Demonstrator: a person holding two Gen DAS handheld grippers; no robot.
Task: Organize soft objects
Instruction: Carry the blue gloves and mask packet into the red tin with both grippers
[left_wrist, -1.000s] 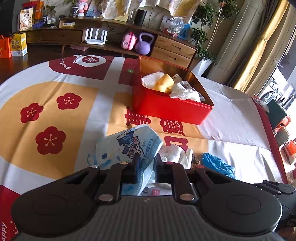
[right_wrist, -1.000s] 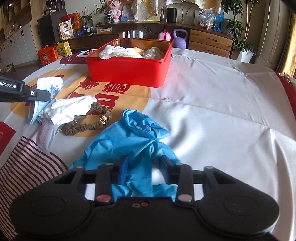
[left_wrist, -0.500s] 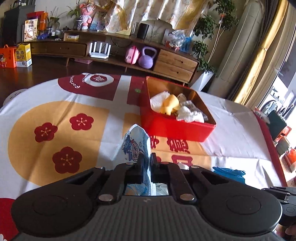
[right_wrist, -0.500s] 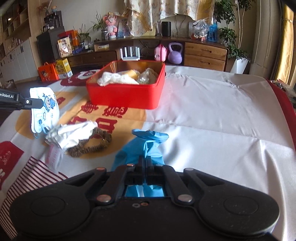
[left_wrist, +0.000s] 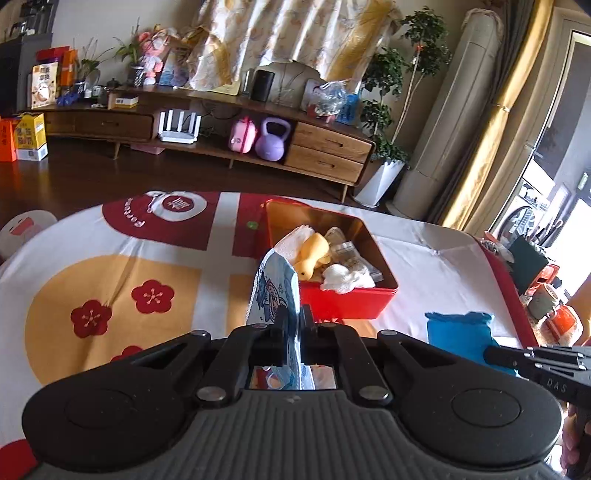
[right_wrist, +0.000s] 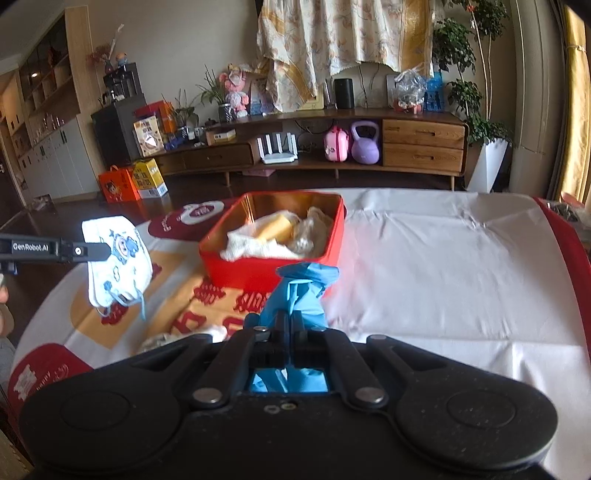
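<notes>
Blue cartoon print covers the face mask (left_wrist: 275, 291) that my left gripper (left_wrist: 293, 319) clamps between its two fingers, above the tablecloth (left_wrist: 110, 251). In the left wrist view the mask stands on edge, with its long axis going up and away from the jaws toward the red tin box (left_wrist: 351, 301). In the right wrist view I see the same mask (right_wrist: 118, 258) from the side, where it hangs broad and mostly upright from the left gripper (right_wrist: 101, 250), with its ear loops dangling at the bottom. My right gripper (right_wrist: 290, 325) is clenched on a blue glove (right_wrist: 301, 291), also lifted off the tablecloth (right_wrist: 443, 277). The glove's long axis runs forward and upward from the fingers, and its bunched top end points toward the red tin box (right_wrist: 258, 273), just in front of the near wall. The box is open and it holds a yellow soft toy (left_wrist: 314, 251), white cloth (left_wrist: 345, 278) and a clear packet, which I cannot identify. On the tablecloth below the glove lies some white fabric (right_wrist: 218, 332), partly hidden by the gripper body. In the left wrist view the glove (left_wrist: 460, 332) shows at the right, held by the right gripper (left_wrist: 491, 353).
</notes>
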